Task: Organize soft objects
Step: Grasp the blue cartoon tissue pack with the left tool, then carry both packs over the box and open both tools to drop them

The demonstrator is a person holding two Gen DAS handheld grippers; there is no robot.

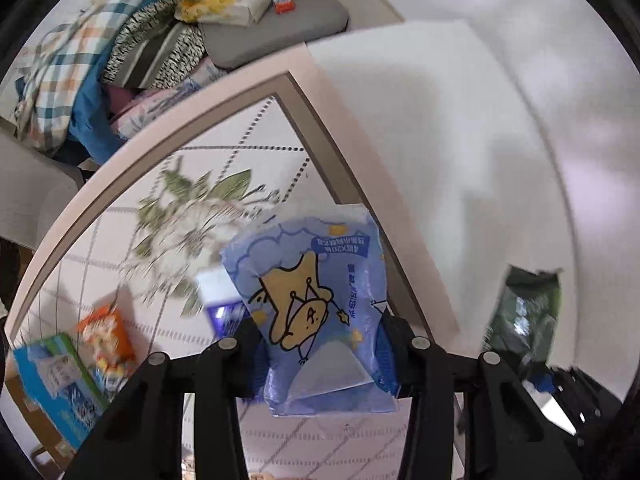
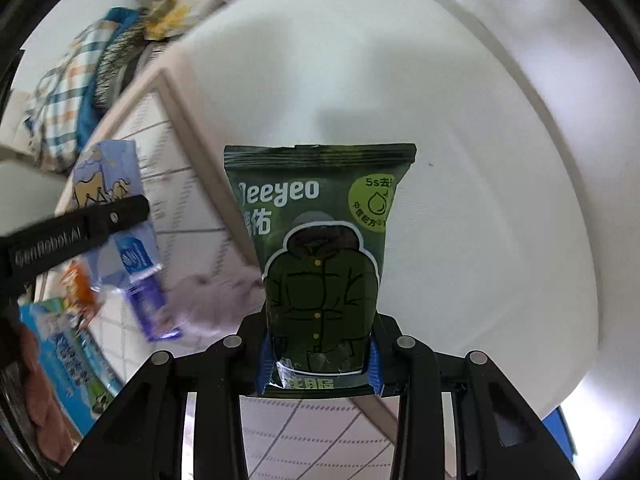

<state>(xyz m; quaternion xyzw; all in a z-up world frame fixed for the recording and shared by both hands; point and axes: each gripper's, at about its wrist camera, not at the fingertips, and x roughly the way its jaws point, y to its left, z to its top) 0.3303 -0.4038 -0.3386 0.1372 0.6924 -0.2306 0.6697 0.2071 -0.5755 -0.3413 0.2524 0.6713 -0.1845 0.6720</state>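
- Nearest my left lens, the left gripper has its jaws pinched on the blue tissue pack with the cartoon bear print, the lower part of the pack squeezed between the blue pads; no earlier view lets me say more of the jaws.
- Under both grippers I see the white tabletop, broad and bare on the right side of both views.
- Beside it lies the floral mat with its dotted grid, filling the left half of the left view.
- Past the table edge I see a heap of plaid and striped cloth next to a grey cushion.
- My right gripper is clamped tight on the dark green wipes pack, which stands upright between the pads over the white tabletop.
- On the mat's near left corner sit a teal box and an orange snack bag, just beside each other.
- A purple packet lies on the mat, blurred.
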